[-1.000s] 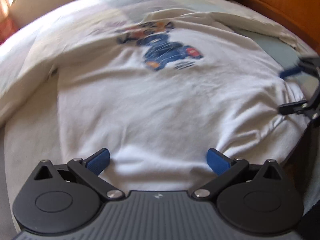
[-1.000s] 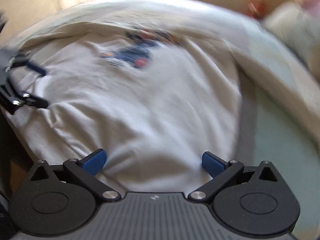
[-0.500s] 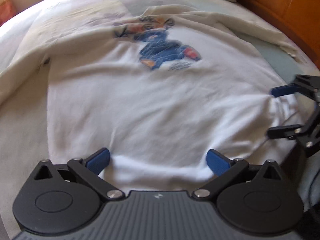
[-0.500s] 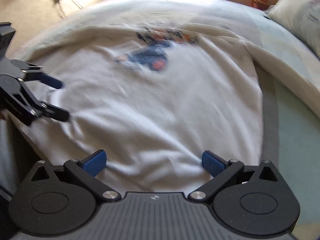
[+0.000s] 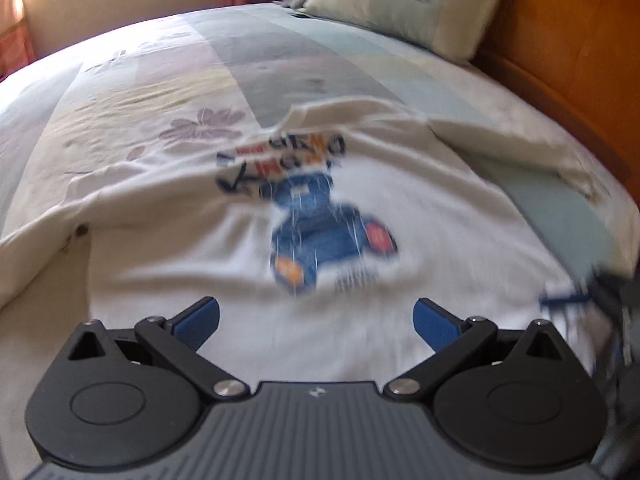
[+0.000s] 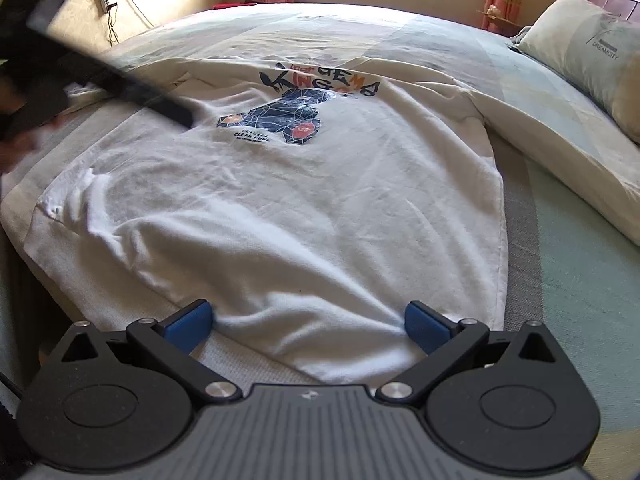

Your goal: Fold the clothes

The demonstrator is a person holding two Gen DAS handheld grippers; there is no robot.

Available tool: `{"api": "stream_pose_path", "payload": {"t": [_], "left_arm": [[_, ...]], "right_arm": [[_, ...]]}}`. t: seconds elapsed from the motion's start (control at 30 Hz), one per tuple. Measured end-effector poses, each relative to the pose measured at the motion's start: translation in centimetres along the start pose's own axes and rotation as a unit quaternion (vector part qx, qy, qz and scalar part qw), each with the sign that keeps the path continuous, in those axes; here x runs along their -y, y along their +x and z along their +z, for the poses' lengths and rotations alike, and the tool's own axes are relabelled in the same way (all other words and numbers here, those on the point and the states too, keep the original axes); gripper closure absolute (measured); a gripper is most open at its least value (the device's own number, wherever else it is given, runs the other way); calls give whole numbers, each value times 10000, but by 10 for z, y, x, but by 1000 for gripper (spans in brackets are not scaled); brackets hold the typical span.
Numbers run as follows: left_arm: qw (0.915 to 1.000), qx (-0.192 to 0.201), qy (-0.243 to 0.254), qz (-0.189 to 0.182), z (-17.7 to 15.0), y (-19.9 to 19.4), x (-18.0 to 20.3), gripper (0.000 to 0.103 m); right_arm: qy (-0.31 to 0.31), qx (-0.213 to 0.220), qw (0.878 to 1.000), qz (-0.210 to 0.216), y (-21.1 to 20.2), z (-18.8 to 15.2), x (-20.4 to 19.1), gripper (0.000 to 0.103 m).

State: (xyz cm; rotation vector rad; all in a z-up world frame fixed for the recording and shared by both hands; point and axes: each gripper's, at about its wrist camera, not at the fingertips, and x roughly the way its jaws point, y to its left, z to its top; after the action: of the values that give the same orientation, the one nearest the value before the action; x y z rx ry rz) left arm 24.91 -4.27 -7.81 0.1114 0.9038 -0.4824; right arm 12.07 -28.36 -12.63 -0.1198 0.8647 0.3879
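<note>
A white long-sleeved sweatshirt (image 6: 280,208) is lying face up and mostly flat on a bed (image 6: 580,280), its hem nearest both cameras and its collar pointing away. A blue bear print with orange and black lettering (image 6: 288,116) is sitting on the chest. One sleeve (image 6: 560,136) is stretching out toward a pillow (image 6: 592,52) by the wooden headboard (image 5: 580,40).

The right gripper (image 6: 306,326) is hovering at the hem, its 2 blue-padded fingers spread wide with cloth lying between them, gripping nothing. The left gripper (image 5: 316,320) is likewise gaping wide over the lower body of the garment and holding nothing; its view is blurring with motion.

The fabric is looking soft, thick and limp, creasing into shallow wrinkles, so it is likely light and will drape and sag rather than hold shape. Pinching only the top layer risks separating front from back. Sensible holds appear to be the 2 hem corners, or a shoulder seam and cuff, pinching both layers together.
</note>
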Motion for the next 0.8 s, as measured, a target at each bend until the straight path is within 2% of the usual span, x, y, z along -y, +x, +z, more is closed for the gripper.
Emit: {"api": "stream_pose_path", "payload": {"t": [0.1,0.23,0.33,0.47,0.63,0.8], "left_arm": [[9998,-20,-170,58,9,22,-5,1],[9980,-179,-595,135,-6,33,-23,1],[9983,-59,-562,164,-25,21,-30,1],[9988,-223,-402,162,-33,9,-36,1],[9994,11,-349,-80,-11,4,-46,1],[9991,121,-271,-314,19,31,-53,1]], "right_arm": [[8,69,10000,-21,-1,-2,0,0],[-4,85,10000,-18,-1,-2,0,0],[-13,77,10000,-14,-1,-2,0,0],[-40,1,10000,-21,0,1,-1,0],[-87,-176,9998,-6,3,7,-2,0],[-49,-286,9996,-43,5,11,-3,0]]}}
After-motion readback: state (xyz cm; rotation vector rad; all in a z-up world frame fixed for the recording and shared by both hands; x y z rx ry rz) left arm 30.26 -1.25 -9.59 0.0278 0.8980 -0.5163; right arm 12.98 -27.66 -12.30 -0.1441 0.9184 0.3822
